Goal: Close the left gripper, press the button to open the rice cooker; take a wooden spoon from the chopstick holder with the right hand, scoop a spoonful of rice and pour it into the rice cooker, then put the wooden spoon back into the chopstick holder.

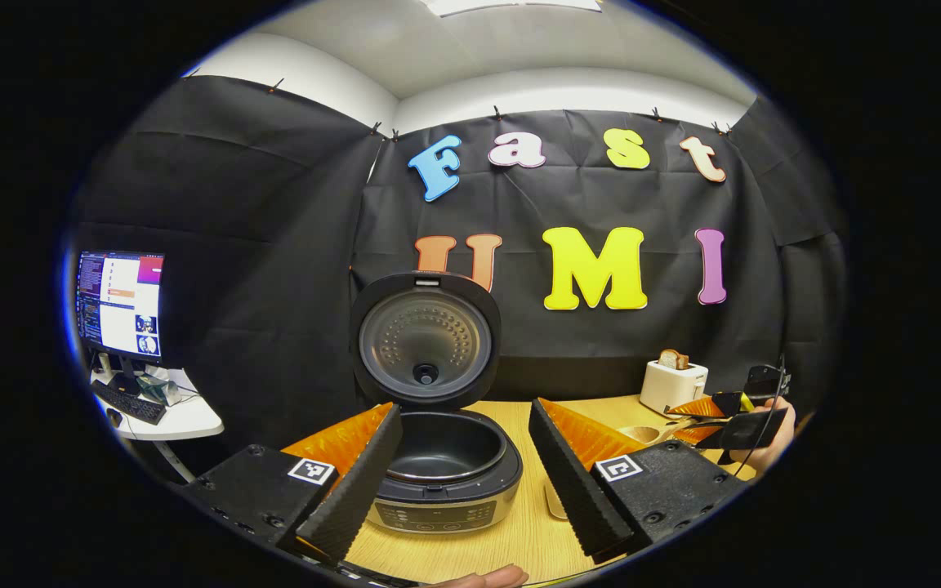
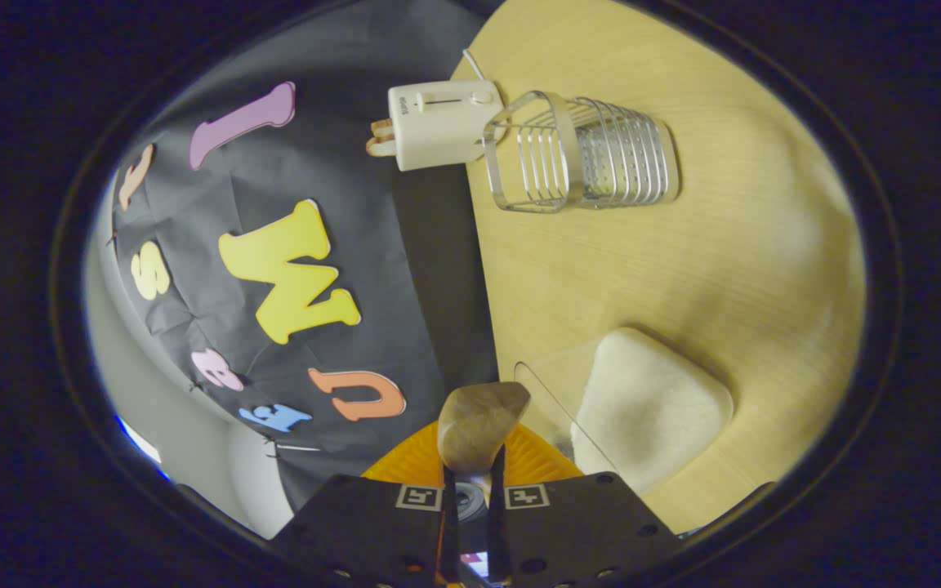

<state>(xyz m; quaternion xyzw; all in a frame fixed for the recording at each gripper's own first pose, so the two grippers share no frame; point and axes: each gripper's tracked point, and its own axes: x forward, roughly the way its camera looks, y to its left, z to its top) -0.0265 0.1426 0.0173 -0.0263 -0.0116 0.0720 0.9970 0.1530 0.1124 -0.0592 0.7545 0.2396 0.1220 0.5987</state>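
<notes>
My left gripper [image 1: 464,457] stands with jaws wide before the rice cooker [image 1: 444,469], lid up. My right gripper [image 2: 470,490] has jaws narrow, clamped on the wooden spoon [image 2: 479,425], near the rice [image 2: 650,408]; the chopstick holder [image 2: 585,153] lies farther off. Recommendation: dip the bowl low, lift level. No brand or label is legible.

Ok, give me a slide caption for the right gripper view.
Right gripper shut on wooden spoon, beside the clear rice container; empty chopstick holder beyond.
</notes>
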